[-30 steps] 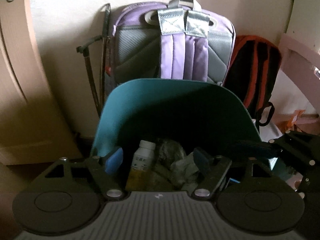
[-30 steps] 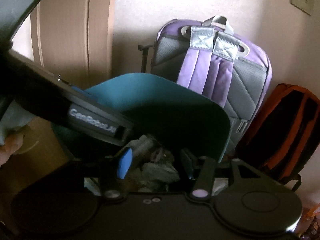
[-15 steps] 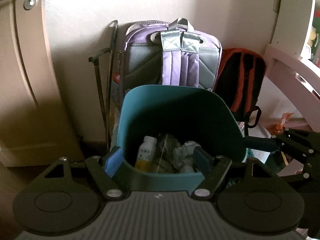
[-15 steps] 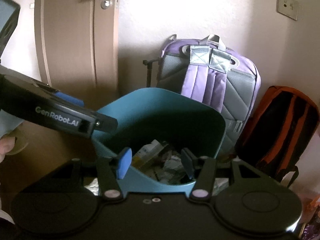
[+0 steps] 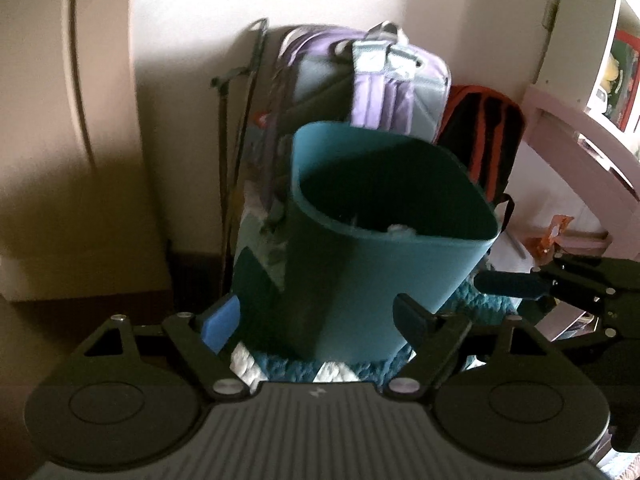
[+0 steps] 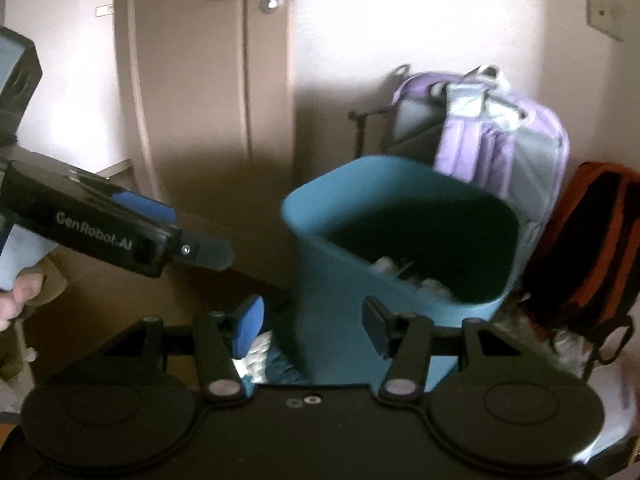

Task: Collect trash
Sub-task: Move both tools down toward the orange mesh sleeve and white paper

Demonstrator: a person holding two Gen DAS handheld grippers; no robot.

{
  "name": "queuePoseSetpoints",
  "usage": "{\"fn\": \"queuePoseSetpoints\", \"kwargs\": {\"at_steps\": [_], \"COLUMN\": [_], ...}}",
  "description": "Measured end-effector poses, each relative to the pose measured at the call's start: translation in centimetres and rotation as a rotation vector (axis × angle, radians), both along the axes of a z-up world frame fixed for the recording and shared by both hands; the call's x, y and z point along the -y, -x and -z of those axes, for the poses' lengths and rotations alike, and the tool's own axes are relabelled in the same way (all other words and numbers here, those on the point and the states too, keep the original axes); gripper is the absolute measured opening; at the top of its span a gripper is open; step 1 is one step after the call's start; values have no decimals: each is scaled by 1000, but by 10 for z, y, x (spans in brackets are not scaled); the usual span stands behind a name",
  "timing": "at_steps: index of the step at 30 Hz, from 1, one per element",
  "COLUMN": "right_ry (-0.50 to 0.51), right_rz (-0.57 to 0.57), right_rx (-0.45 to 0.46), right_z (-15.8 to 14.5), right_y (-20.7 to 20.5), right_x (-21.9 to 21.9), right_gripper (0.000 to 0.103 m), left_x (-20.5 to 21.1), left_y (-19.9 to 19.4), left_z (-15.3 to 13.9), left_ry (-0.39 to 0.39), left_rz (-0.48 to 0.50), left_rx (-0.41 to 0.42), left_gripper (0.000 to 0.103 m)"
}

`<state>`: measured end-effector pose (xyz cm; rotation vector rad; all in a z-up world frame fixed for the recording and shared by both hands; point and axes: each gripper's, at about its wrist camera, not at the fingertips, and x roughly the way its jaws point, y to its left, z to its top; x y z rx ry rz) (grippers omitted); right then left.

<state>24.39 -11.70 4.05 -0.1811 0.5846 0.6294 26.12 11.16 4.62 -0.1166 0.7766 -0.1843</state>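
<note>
Two tools are held short of the teal bin (image 5: pixel 384 280), which stands on a teal rug (image 5: pixel 486 300) on the floor, just in front of a purple backpack (image 5: pixel 384 92) leaned on the wall. Trash (image 6: pixel 404 272) is seen low inside the bin. The left tool (image 5: pixel 316 320) is opening with nothing gripped, and the right tool (image 6: pixel 314 326) is spread, nothing being pressed by its pads.

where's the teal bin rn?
The teal bin stands centre in both wrist views, on the floor in front of the purple backpack, with the orange-and-black backpack behind to its right.
</note>
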Motion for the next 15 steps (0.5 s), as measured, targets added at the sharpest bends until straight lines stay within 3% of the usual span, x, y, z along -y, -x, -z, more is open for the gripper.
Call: {"fn": "queuePoseSetpoints", "kwargs": {"at_steps": [6,15], "right_ry": [4,18], "right_rz": [-40,-124], "right_rx": [-64,-235], "right_z": [44,151], "right_y": [1,-17], "right_x": [-26,-74], "right_gripper": [55,55], "left_x": [-43,-99], "left_y": [13,1], "left_z": [48,168], "left_ry": [65,30], "left_rz": [-32,-120], "left_rx": [-31,-162], "left_gripper": [100,100]}}
